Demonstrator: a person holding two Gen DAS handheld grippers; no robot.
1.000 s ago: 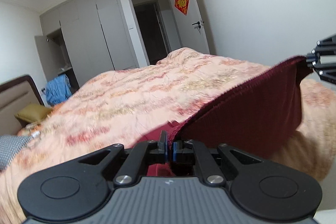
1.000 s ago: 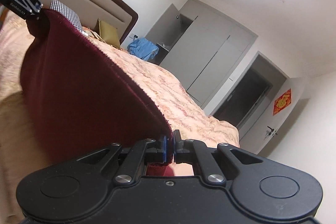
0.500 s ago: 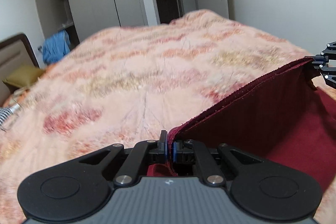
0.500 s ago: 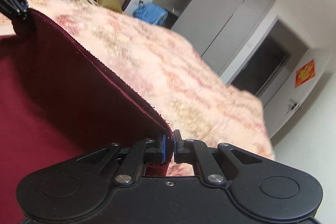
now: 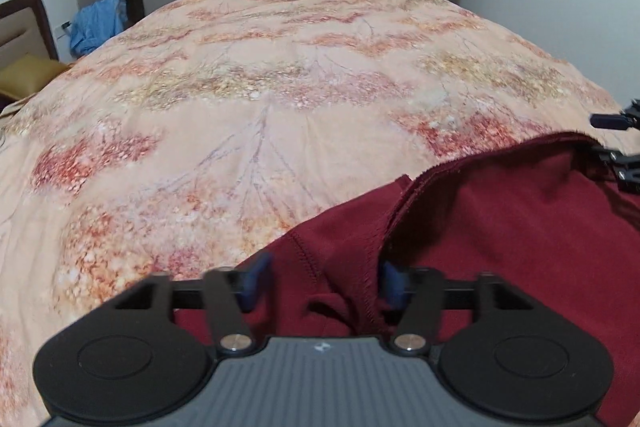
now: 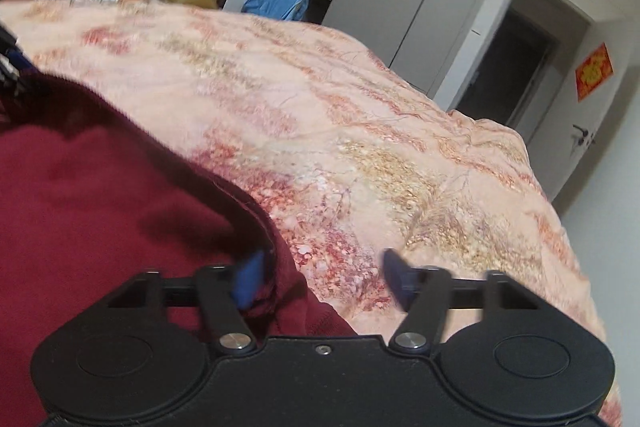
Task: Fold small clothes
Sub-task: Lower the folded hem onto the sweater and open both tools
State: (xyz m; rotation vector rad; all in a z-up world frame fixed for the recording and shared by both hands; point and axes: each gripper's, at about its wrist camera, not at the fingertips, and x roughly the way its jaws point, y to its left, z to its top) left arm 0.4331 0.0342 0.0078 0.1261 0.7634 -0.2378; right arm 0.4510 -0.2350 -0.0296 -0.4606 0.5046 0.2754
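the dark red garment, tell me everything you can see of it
The dark red garment is a soft, knit-looking cloth lying on the peach floral bedspread. One layer is folded over another, its raw-looking edge running across the top, with a stitched seam near the left claw. Both claws are open, so neither grips it, though the fabric lies between the left claw's fingers and against the right claw's left finger.

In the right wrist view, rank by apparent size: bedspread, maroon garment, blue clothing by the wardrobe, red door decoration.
1. Bedspread
2. Maroon garment, enlarged by nearness to the camera
3. Blue clothing
4. Red door decoration
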